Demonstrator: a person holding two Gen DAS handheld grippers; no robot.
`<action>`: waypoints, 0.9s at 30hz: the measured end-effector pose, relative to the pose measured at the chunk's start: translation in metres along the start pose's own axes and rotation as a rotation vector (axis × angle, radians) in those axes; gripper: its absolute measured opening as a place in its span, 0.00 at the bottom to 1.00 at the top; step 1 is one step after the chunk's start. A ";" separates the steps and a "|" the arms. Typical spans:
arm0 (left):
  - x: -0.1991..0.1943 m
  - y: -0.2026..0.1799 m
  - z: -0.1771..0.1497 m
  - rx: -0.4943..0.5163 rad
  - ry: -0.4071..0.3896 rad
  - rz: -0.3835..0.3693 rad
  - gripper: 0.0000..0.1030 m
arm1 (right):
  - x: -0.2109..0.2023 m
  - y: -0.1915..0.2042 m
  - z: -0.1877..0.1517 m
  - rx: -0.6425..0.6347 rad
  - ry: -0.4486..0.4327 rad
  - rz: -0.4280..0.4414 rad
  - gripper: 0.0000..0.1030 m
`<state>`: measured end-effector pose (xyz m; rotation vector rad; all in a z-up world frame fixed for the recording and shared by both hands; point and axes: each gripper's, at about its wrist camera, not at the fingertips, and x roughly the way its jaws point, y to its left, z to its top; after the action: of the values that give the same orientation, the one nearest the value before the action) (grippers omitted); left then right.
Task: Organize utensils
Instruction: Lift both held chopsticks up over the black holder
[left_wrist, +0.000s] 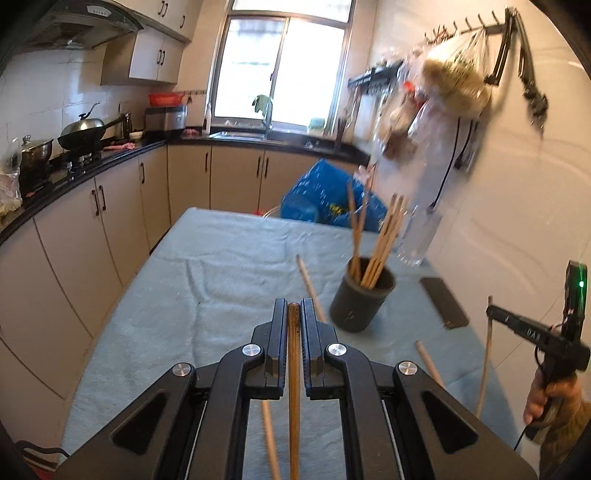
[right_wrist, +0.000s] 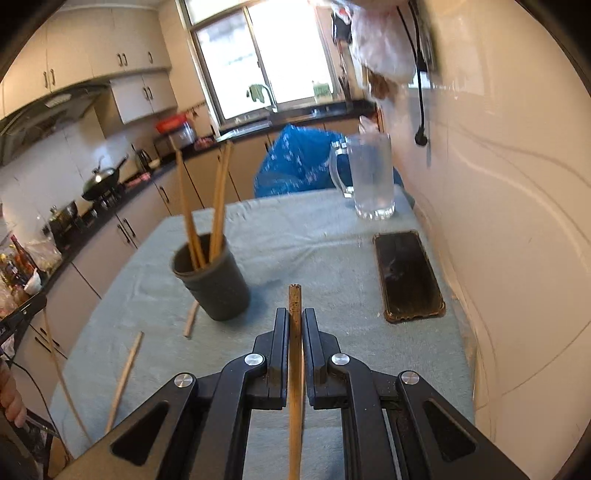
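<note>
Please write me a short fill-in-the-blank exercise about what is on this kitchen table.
1. Each claw, left and right, is shut on a single ____.
2. Several chopsticks stand in the dark ____ on the cloth.
3. The phone lies flat between the wall and the ____.
4. The glass mug looks ____.

Missing words: chopstick; cup; cup; empty

A dark round holder (right_wrist: 210, 280) stands upright on the cloth-covered counter (right_wrist: 314, 236), with several wooden chopsticks (right_wrist: 218, 206) leaning inside it. Three loose chopsticks (right_wrist: 123, 380) lie flat on the cloth near the holder. Two more chopsticks are each clamped in closed jaws: one (left_wrist: 293, 354) on the left, one (right_wrist: 294, 332) on the right.
</note>
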<state>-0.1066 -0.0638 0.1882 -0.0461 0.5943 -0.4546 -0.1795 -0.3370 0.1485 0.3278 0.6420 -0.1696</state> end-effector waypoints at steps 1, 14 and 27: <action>-0.003 -0.002 0.001 -0.005 -0.008 -0.005 0.06 | -0.006 0.002 0.001 0.000 -0.014 0.006 0.07; -0.014 -0.022 0.035 -0.059 -0.105 -0.050 0.06 | -0.052 0.012 0.030 -0.031 -0.157 0.019 0.07; -0.001 -0.041 0.103 -0.066 -0.163 -0.122 0.06 | -0.038 0.042 0.087 0.003 -0.286 0.089 0.07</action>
<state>-0.0667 -0.1090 0.2815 -0.1820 0.4470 -0.5442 -0.1501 -0.3260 0.2479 0.3276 0.3435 -0.1289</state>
